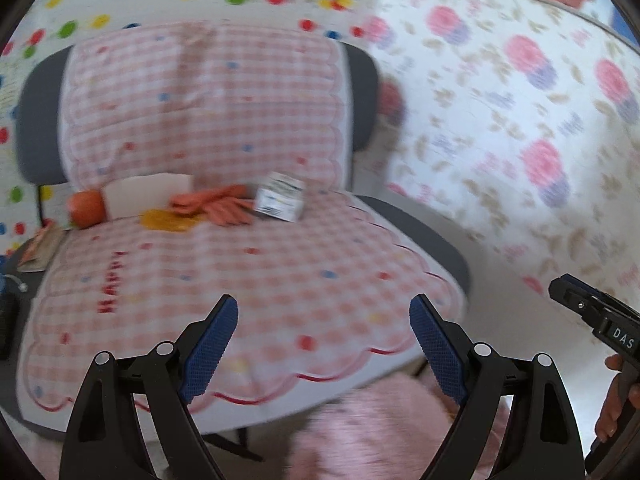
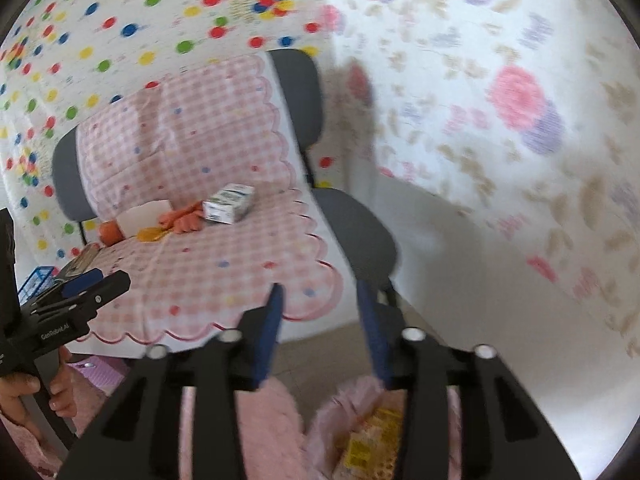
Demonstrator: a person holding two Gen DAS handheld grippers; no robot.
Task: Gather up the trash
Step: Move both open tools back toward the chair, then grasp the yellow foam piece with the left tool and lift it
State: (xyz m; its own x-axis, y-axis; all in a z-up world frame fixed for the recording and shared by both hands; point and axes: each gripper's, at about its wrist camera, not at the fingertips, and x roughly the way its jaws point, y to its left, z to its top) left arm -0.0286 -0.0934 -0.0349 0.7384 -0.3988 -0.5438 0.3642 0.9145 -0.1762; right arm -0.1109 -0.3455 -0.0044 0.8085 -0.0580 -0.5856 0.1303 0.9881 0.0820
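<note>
- The left gripper (image 1: 324, 344) hangs above the front edge of a chair seat. Its blue-padded fingers (image 1: 212, 348) stand wide apart, with nothing between them.
- The right gripper (image 2: 320, 332) points down past the front right corner of the same seat. Its fingers (image 2: 269, 332) stand at a moderate gap, narrower than the left pair, and no object sits between the pads.
- The chair (image 1: 424, 232) is grey, with a pink checked cushion cover (image 1: 248, 280) draped over seat and backrest. The cover has a scalloped red edge and red lettering near its left side.
- The trash lies in a row at the back of the seat, against the backrest, well apart from both grippers.
- A small white carton (image 1: 280, 197) (image 2: 228, 203) lies at the right end of the row.
- Orange rubber gloves (image 1: 216, 202) lie just beside the carton, to its left; whether they touch it cannot be told because of blur.
- A yellow scrap (image 1: 168, 220) lies in front of the gloves.
- A pale flat box (image 1: 144, 194) stands behind the scrap, and an orange round object (image 1: 86, 208) sits at the left end, next to the box.
- In the right wrist view, a pink fuzzy bag (image 2: 332, 412) sits below the right gripper, with a yellow packet (image 2: 372, 436) visible inside it.
- A person's hand (image 2: 24, 392) grips the left gripper handle at the left edge of the right wrist view.
- Patterned cloths cover the background: coloured dots behind the chair, pink and purple flowers to the right.
</note>
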